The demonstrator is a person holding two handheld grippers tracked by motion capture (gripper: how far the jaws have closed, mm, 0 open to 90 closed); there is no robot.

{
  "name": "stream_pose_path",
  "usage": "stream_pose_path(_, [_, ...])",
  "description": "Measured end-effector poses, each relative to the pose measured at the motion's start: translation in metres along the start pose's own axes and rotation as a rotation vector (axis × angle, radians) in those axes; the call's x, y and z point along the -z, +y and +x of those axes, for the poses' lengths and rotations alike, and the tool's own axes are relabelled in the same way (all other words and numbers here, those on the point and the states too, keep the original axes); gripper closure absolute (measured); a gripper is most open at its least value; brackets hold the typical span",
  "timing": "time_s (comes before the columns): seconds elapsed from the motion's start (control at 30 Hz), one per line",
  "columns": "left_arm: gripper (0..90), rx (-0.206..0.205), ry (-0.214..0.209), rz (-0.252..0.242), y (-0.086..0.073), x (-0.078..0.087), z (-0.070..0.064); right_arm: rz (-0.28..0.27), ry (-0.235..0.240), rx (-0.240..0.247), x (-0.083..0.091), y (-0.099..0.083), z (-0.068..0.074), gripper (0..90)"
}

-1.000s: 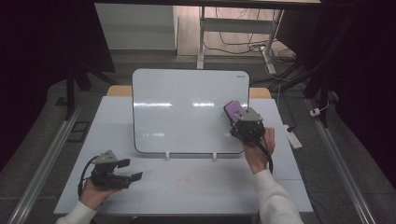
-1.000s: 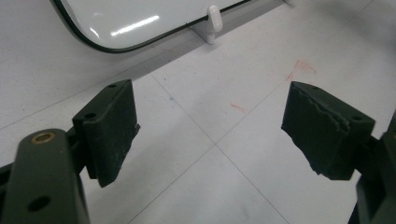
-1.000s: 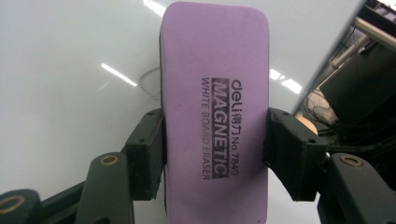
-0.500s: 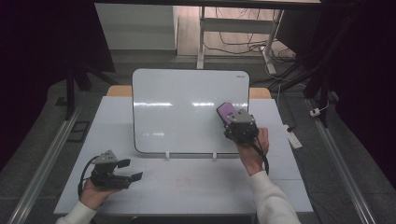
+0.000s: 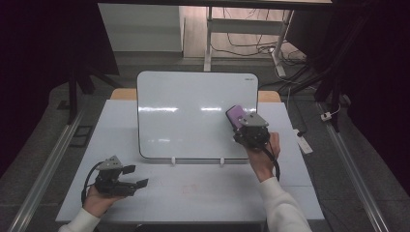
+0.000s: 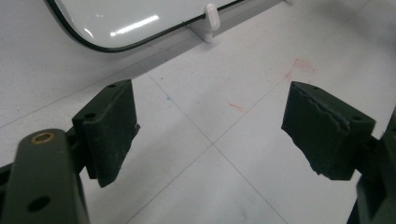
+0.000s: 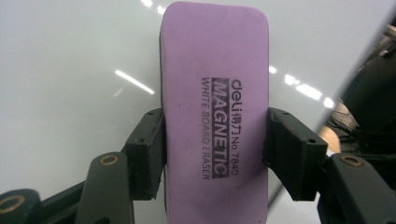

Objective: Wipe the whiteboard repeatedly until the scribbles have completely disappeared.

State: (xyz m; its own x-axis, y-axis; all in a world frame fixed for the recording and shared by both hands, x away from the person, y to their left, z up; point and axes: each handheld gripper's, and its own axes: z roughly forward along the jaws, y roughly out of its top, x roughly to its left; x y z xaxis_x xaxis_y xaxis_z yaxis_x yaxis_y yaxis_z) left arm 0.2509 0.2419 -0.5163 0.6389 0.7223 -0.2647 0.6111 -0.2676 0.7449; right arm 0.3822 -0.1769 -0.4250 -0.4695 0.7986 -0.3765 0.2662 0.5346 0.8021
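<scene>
Wiping is in hand: your right tool (image 5: 240, 121) clamps the purple magnetic eraser (image 7: 215, 107) against the whiteboard (image 5: 188, 116), so sweep on; left tool (image 5: 135, 176) idles, released.

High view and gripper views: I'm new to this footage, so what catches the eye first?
The purple eraser, clamped between the right gripper's fingers, lies against the whiteboard near its right edge. The left gripper rests open on the white table, near its front left corner.
</scene>
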Motion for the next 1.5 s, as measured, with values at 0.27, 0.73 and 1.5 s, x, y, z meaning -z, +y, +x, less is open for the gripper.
stream_pose_path(0.27, [18.6,-0.002,-0.001,-0.001,0.000,0.000,0.000,0.022,0.022,0.085,-0.002,-0.001,0.030,40.4])
stream_pose_path(0.73, [18.6,0.005,0.003,-0.009,0.000,0.002,0.002,-0.048,-0.029,-0.133,-0.002,0.017,-0.037,40.4])
stream_pose_path(1.5, [18.6,0.000,-0.006,-0.013,0.001,0.003,0.001,-0.048,0.003,-0.055,-0.009,0.032,-0.019,40.4])
